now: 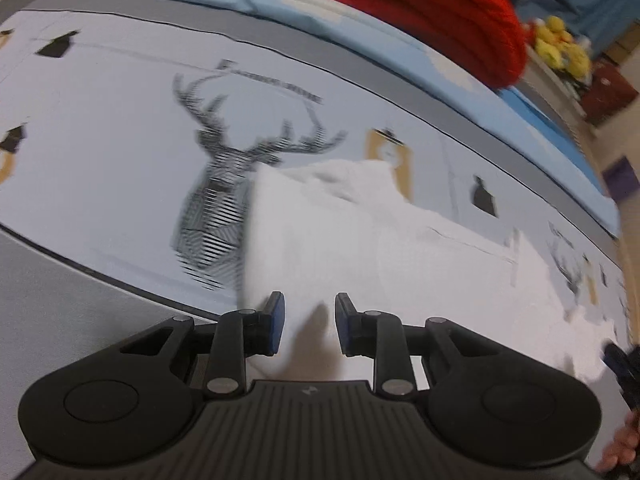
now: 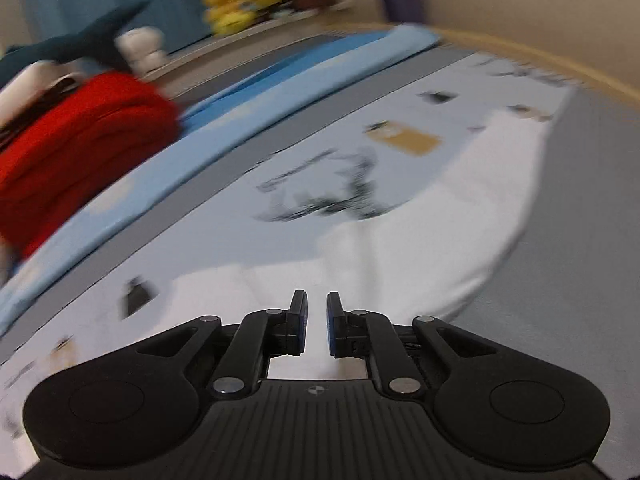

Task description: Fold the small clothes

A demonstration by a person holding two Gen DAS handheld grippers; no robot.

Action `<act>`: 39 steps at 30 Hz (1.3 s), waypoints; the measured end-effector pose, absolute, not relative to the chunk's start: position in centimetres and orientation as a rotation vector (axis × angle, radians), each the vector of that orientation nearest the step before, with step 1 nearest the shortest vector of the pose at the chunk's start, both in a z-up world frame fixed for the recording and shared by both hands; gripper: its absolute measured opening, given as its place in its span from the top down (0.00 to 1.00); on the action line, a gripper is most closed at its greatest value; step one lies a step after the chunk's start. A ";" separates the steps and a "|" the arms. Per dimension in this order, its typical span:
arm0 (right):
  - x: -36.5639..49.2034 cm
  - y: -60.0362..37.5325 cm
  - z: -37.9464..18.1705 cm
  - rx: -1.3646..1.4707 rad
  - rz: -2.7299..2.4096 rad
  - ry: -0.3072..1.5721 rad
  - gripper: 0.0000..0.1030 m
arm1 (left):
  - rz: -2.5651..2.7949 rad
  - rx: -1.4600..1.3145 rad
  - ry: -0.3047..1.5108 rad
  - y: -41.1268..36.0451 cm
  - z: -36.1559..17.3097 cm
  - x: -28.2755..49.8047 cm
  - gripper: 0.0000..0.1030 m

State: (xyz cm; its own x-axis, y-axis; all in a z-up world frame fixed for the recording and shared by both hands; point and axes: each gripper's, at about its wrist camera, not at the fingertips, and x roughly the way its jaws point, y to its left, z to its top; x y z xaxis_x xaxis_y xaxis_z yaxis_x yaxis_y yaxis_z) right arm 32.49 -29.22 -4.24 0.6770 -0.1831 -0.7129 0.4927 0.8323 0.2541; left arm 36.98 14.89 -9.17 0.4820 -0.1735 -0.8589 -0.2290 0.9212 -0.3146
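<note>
A small white garment [image 1: 360, 240] lies on a pale bedsheet printed with a deer head [image 1: 224, 184]. In the left wrist view my left gripper [image 1: 310, 312] is open, its blue-padded fingers astride a raised fold of the white cloth. In the right wrist view the same white garment [image 2: 460, 208] stretches away to the right. My right gripper [image 2: 316, 312] hovers over its near edge with a narrow gap between the pads and white cloth showing in the gap. The view is blurred, so I cannot tell whether it pinches the cloth.
A red folded blanket [image 1: 440, 8] and a light blue cloth [image 1: 240, 4] lie along the far side of the bed. Yellow plush toys [image 1: 560, 48] sit on a ledge beyond. Grey mattress border [image 2: 580, 200] runs along the right.
</note>
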 end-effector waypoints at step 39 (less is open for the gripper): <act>32.5 -30.5 -4.7 0.380 -0.344 0.871 0.89 | -0.047 -0.224 1.090 8.1 -8.5 36.0 0.49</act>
State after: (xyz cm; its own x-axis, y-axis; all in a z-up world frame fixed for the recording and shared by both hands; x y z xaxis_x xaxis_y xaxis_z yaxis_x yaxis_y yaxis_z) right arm 32.48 -30.46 -4.71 0.5973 -0.1362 -0.7903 0.4401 0.8795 0.1810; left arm 36.05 8.15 -8.49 0.4639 -0.1478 -0.8735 -0.0719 0.9765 -0.2034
